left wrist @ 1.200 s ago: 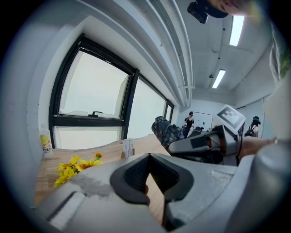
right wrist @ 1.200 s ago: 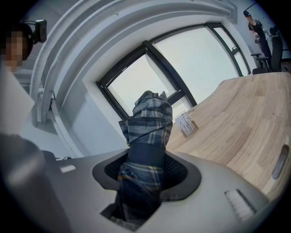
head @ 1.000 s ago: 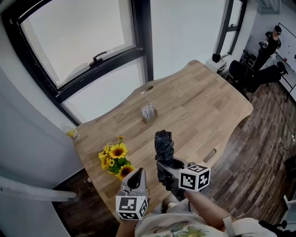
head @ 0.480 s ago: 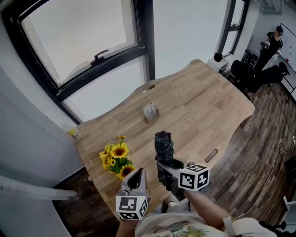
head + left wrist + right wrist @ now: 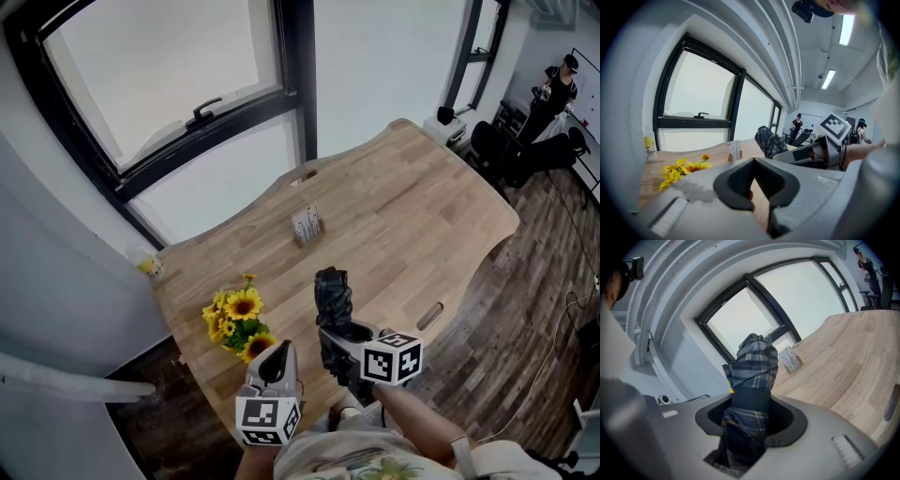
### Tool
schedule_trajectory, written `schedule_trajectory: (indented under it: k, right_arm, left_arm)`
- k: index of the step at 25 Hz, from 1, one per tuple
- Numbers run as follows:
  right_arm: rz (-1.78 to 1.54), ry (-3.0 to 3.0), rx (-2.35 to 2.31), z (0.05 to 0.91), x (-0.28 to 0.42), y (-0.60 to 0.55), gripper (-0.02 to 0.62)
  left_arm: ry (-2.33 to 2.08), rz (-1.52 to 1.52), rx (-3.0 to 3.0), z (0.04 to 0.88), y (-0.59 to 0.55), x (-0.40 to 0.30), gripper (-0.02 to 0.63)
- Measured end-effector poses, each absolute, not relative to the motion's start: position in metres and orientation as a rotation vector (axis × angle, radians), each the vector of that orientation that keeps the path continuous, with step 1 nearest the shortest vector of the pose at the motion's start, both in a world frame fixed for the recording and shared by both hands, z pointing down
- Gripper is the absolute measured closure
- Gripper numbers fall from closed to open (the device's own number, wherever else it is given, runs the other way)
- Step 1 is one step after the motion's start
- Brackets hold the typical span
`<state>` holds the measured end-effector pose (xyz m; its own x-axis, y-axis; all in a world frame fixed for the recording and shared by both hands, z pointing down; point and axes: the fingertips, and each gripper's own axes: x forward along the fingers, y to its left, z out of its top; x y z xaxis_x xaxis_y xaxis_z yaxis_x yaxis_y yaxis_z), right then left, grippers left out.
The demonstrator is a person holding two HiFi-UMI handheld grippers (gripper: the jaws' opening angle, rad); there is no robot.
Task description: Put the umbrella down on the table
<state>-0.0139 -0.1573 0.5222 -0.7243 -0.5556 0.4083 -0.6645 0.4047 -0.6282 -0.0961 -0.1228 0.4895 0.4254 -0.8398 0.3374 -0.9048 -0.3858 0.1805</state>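
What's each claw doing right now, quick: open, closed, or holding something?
Left claw: closed, nothing in it.
Right claw: closed on the folded plaid umbrella, held above the table.

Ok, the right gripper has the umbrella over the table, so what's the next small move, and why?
Probably lower the right gripper toward the bare wood ahead and tip the umbrella flat. It is shut on the folded umbrella, which stands up off the table, with the sunflowers to its left and the card stand beyond.
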Motion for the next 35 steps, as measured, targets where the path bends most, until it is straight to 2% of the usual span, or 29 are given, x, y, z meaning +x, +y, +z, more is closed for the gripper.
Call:
schedule_trajectory:
  k: [35]
  right_arm:
    - [1.265, -2.412, 1.043, 0.566, -0.025, -0.163, 0.400]
  left_arm:
    - [-1.512, 0.283, 2.314, 0.496, -0.131, -0.109, 0.601]
